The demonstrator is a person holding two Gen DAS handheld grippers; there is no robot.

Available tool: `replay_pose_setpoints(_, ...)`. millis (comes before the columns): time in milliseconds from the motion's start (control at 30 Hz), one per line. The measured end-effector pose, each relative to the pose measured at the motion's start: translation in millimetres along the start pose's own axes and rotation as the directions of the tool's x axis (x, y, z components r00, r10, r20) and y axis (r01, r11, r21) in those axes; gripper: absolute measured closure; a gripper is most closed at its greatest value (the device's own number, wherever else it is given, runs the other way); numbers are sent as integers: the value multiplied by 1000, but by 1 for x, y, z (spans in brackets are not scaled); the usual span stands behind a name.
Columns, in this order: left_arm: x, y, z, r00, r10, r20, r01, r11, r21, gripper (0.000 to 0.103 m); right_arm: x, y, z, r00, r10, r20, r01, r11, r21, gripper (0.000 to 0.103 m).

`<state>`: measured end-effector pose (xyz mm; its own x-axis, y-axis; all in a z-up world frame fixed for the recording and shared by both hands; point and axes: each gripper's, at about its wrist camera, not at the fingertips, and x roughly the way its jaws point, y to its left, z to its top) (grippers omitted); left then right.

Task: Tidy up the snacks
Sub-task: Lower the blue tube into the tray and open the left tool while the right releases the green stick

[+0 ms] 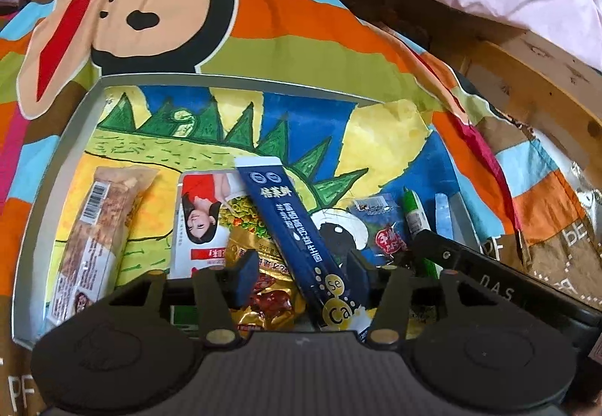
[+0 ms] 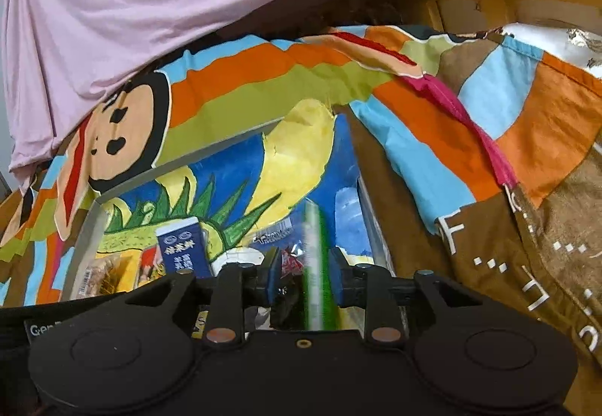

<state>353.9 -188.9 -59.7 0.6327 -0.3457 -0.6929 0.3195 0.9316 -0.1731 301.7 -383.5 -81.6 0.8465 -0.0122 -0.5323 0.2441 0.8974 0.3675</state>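
1. Sorting snacks into a grey tray [image 1: 56, 160] is judged to be the step in hand; the tray is lined with a painted sheet [image 1: 210, 137] and is set on a striped cloth [image 1: 301, 40].
2. Left gripper [image 1: 301, 275]: jaws are seen partly open, with a navy box [image 1: 293, 239] lying between them. Pads are not clearly pressed on it, so a firm hold cannot be told.
3. The navy box is laid slanted over a gold pouch [image 1: 263, 288] and a white-red pack [image 1: 201, 216], near the tray's front edge.
4. A wrapped bar [image 1: 96, 239] is placed by the tray's left wall, apart from the pile.
5. Right gripper [image 2: 304, 278]: jaws are seen partly open around a green stick [image 2: 316, 265], which is blurred; contact cannot be told. A dark-red packet [image 2: 291, 261] lies just beside it.
6. In the left view the green stick [image 1: 415, 216] and a blue packet [image 1: 380, 224] are seen near the tray's right wall.
7. Risk: the navy box could be pivoted or slid off if gripped only at its end, since it rests tilted on slippery pouches.
8. Risk: the dark-red packet could be pinched with the stick, as they are close together.
9. Risk: the grippers could be knocked together, as both are worked in the same crowded front part.
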Motion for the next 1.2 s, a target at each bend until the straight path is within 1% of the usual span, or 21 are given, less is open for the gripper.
replay_pose_setpoints(100, -10, 0, 3, 1000, 4, 10, -4, 1000, -5, 41, -9, 1, 5, 1000, 12, 16, -12, 1000, 1, 69)
replay_pose_setpoints(300, -37, 1, 8, 998, 19, 56, -19, 1000, -9, 29, -34, 9, 15, 998, 23, 61, -21, 999, -34, 55)
replay_pose_setpoints(367, -48, 1, 9, 997, 24, 76, -22, 1000, -17, 23, -45, 13, 17, 997, 24, 77, -19, 998, -54, 47)
replay_pose_setpoints(433, -60, 3, 9, 995, 28, 97, -26, 999, -24, 18, -55, 18, 19, 995, 23, 92, -16, 997, -76, 41)
replay_pose_setpoints(533, -78, 6, 8, 992, 34, 124, -31, 999, -27, 14, -73, 26, 21, 993, 19, 118, -5, 993, -118, 33)
replay_pose_setpoints(667, -105, 12, 5, 986, 45, 162, -39, 998, -39, 3, -98, 37, 21, 987, 42, 152, -16, 985, -169, 20)
replay_pose_setpoints(700, -112, 14, 3, 983, 51, 174, -44, 998, -43, 3, -104, 40, 21, 986, 48, 159, -19, 983, -180, 19)
replay_pose_setpoints(767, -126, 18, 0, 980, 57, 193, -47, 997, -54, 1, -118, 45, 20, 982, 64, 177, -27, 979, -204, 13)
replay_pose_setpoints(933, -157, 30, -13, 973, 67, 222, -49, 995, -86, 1, -151, 55, 13, 971, 95, 218, -44, 972, -229, 1)
replay_pose_setpoints(1033, -174, 37, -25, 973, 69, 218, -52, 995, -82, 1, -170, 58, 3, 967, 102, 233, -46, 971, -235, 1)
replay_pose_setpoints(1200, -205, 44, -52, 965, 82, 251, -70, 996, -57, 0, -196, 61, -18, 969, 92, 228, -31, 966, -255, 1)
